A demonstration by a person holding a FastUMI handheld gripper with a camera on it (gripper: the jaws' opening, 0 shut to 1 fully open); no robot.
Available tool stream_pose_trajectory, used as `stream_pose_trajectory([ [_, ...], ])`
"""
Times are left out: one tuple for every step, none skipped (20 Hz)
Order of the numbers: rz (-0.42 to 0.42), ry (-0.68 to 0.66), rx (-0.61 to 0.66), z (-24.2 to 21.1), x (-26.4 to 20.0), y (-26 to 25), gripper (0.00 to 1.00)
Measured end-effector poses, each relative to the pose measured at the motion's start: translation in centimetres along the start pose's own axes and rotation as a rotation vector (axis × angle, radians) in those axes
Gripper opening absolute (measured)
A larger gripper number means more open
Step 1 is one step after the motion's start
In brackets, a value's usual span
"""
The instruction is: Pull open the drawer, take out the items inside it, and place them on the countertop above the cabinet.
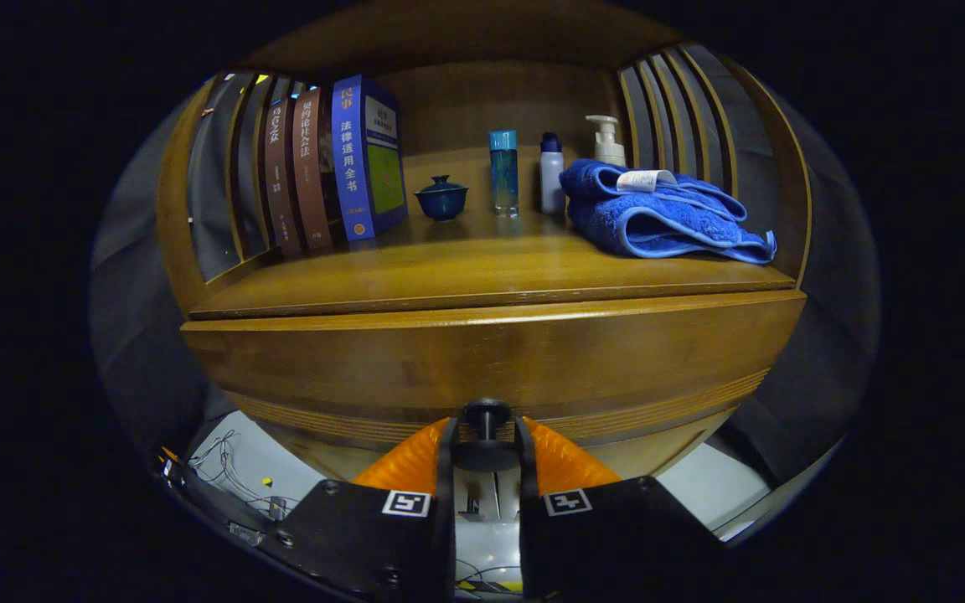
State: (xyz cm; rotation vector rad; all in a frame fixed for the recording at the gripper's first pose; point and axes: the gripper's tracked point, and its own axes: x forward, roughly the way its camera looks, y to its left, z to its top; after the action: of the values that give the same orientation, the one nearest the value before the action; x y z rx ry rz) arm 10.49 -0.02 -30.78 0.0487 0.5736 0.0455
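Gripper: The gripper (486, 435) has its two orange fingers (412, 461) closed in on the dark knob (486, 414), one on each side; they appear to press it, though the contact faces are hidden.

Knob: A small round pull set low on the drawer front, directly between the fingertips, its stem pointing straight back along the fingers toward the camera.

Drawer: The drawer (491, 364) stands closed or nearly so, its wide wooden front running crosswise just behind the knob. Its contents are out of sight. The pull, by this reading, must go straight back along the knob's stem, square to that long front.

Countertop: The countertop (466, 276) lies directly above the drawer and beyond the knob, bare wood at its near edge, which would be the landing place for the items.

Back of countertop: Beyond and left of the knob, upright books (340, 172); beyond and about in line with it, a blue lidded cup (441, 198), a blue bottle (503, 172) and a white bottle (551, 172); beyond and right, a pump bottle (607, 141) behind a folded blue towel (658, 218).
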Motion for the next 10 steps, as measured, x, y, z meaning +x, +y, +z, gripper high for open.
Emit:
stream_pose_trajectory([
  [0.004, 0.006, -0.007, -0.2, -0.4, 0.0, 0.34],
  [0.009, 0.014, -0.013, -0.4, -0.8, -0.1, 0.34],
  [0.013, 0.020, -0.013, -0.7, -1.2, -0.1, 0.34],
  [0.018, 0.028, -0.015, -0.9, -1.8, -0.1, 0.34],
  [0.024, 0.033, -0.017, -1.2, -2.3, -0.1, 0.34],
  [0.030, 0.035, -0.021, -1.5, -2.9, -0.1, 0.34],
  [0.035, 0.038, -0.029, -1.8, -3.6, -0.2, 0.34],
  [0.040, 0.041, -0.036, -2.2, -4.1, -0.2, 0.34],
  [0.044, 0.044, -0.039, -2.4, -4.7, -0.2, 0.34],
  [0.049, 0.048, -0.038, -2.7, -5.3, -0.2, 0.34],
])
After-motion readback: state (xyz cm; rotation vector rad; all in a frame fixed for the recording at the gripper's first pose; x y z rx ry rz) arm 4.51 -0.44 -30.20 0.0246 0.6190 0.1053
